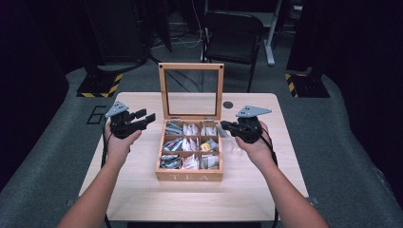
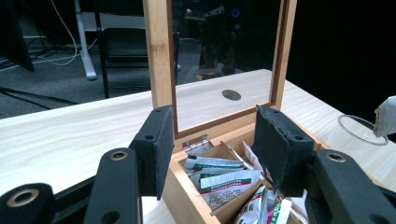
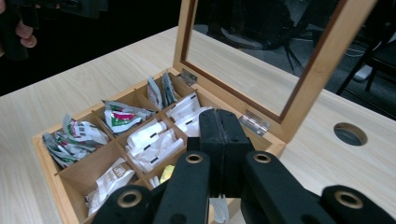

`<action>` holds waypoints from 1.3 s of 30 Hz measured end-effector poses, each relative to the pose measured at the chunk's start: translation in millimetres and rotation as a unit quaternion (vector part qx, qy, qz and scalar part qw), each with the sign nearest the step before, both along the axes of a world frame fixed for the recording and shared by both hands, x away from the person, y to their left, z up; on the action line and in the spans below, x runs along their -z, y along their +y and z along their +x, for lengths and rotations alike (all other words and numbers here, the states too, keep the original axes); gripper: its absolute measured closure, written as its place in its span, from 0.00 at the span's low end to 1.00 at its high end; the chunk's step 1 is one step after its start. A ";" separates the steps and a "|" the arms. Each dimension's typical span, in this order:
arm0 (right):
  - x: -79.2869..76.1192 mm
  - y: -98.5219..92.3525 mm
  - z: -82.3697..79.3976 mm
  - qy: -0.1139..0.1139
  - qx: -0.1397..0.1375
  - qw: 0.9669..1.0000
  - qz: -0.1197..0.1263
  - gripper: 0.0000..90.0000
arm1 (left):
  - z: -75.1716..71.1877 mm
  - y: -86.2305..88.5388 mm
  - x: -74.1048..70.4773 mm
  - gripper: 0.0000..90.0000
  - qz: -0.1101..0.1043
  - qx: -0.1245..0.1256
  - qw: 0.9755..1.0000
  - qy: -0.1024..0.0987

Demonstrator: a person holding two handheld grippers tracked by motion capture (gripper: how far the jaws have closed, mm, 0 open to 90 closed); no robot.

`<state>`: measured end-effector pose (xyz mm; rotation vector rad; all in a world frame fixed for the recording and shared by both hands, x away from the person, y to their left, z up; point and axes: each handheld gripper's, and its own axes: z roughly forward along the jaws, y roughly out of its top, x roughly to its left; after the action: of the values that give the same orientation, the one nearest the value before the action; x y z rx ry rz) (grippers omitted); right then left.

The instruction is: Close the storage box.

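Observation:
A wooden tea box [image 1: 190, 176] marked TEA stands open mid-table, its glass lid [image 1: 191, 66] upright at the back. Its compartments hold several tea sachets [image 3: 122, 116]. My left gripper [image 1: 146, 116] hovers left of the box, open, its jaws level and pointing toward the lid with nothing between them; in the left gripper view it [image 2: 212, 149] frames the box's back corner. My right gripper [image 1: 224, 126] is at the box's right rear corner, shut [image 3: 219, 119] on a pale tea sachet [image 2: 386, 115], whose lower edge [image 3: 219, 209] peeks out beneath the jaws.
A clear glass [image 1: 236, 148] stands on the table just right of the box, its rim [image 2: 359, 128] below the held sachet. A round cable hole [image 1: 228, 104] lies behind the box. A black chair [image 1: 233, 33] stands beyond the table's far edge.

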<state>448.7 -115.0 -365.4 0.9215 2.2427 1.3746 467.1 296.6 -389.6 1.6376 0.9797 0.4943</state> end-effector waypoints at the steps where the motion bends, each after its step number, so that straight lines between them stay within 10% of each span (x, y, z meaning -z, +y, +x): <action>1: 0.0 -2.1 1.0 -0.002 0.000 1.000 -0.002 1.00 | 0.2 0.2 0.1 0.53 0.000 0.000 1.000 -0.001; 39: 27.5 -46.2 13.0 0.012 0.070 0.997 -0.033 1.00 | 0.7 0.4 0.7 0.53 0.003 -0.001 1.000 0.001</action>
<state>461.6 -161.2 -392.9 1.0568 2.1818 1.2281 467.8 297.1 -390.3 1.6426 0.9822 0.4959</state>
